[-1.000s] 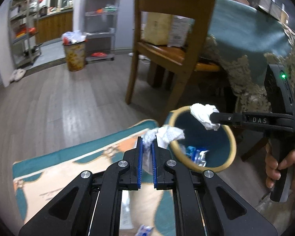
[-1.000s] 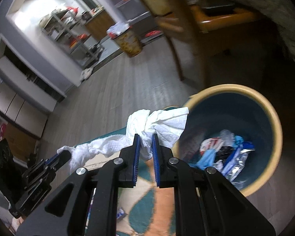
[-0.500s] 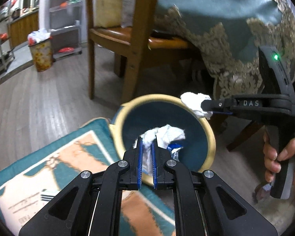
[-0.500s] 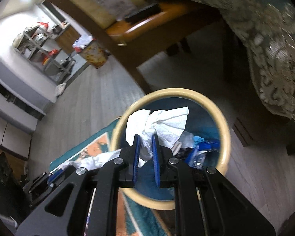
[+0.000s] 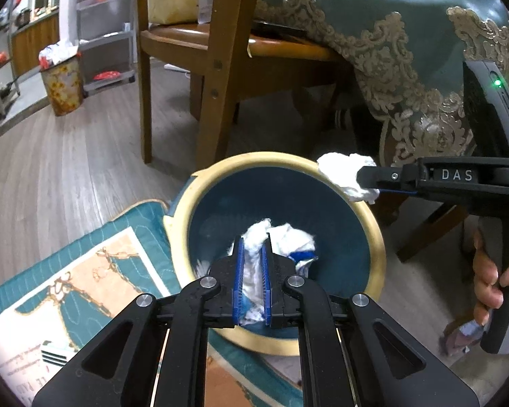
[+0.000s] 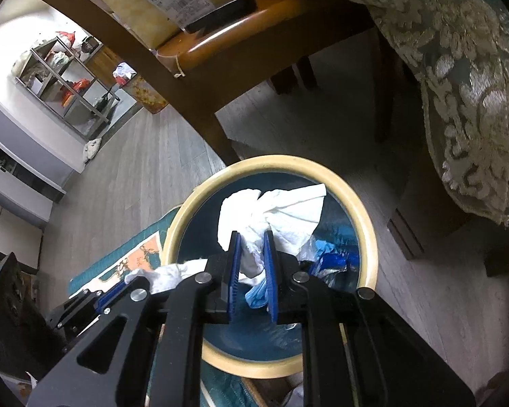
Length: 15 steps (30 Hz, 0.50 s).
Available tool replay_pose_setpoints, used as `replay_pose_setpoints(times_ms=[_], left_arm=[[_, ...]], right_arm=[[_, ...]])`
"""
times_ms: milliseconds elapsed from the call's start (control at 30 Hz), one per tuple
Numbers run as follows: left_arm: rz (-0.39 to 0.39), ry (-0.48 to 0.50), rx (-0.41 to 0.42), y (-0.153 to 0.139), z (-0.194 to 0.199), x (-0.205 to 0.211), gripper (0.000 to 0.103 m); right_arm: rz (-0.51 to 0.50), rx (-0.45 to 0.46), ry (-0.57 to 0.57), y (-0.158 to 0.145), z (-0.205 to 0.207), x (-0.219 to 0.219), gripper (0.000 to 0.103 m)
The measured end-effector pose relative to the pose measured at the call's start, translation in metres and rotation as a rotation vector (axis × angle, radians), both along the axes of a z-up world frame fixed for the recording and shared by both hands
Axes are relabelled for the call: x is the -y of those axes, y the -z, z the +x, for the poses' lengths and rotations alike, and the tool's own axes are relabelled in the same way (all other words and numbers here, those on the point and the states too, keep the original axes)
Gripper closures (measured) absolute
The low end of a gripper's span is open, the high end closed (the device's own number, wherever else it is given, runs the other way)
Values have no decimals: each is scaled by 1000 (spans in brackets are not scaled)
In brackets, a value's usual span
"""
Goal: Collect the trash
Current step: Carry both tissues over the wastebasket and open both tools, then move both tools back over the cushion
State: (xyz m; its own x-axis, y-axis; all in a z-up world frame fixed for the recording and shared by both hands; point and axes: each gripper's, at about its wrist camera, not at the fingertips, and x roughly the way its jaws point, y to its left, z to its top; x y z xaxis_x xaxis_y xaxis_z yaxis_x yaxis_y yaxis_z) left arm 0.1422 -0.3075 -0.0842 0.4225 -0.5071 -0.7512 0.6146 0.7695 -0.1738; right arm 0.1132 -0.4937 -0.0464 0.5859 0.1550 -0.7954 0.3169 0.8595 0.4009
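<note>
I have both tools poised above the round, cream-rimmed dark blue bin (image 5: 373, 224) for release. Left tool (image 5: 251, 264) clamped on 1 crumpled white tissue (image 5: 281, 237); right tool (image 6: 251, 261) pinches another crumpled white paper towel (image 6: 288, 210).

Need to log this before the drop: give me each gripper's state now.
Left gripper: shut on a white tissue wad over the bin.
Right gripper: shut on a crumpled white tissue over the same bin.

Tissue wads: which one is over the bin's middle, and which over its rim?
The wad in the left gripper hangs over the bin's middle; the right gripper's wad sits over the far rim.
</note>
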Motion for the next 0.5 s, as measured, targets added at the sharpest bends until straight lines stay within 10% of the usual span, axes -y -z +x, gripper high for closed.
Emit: replay_pose_setpoints(times_ms=[267,500], left_arm=[[3,-40,-3,1,6,-8,65],[4,-54,25,-12,-1,-22,55]], right_arm=[[-5,6,1,-1,4,-4,55],[-7,14,19,-6,4,-4,47]])
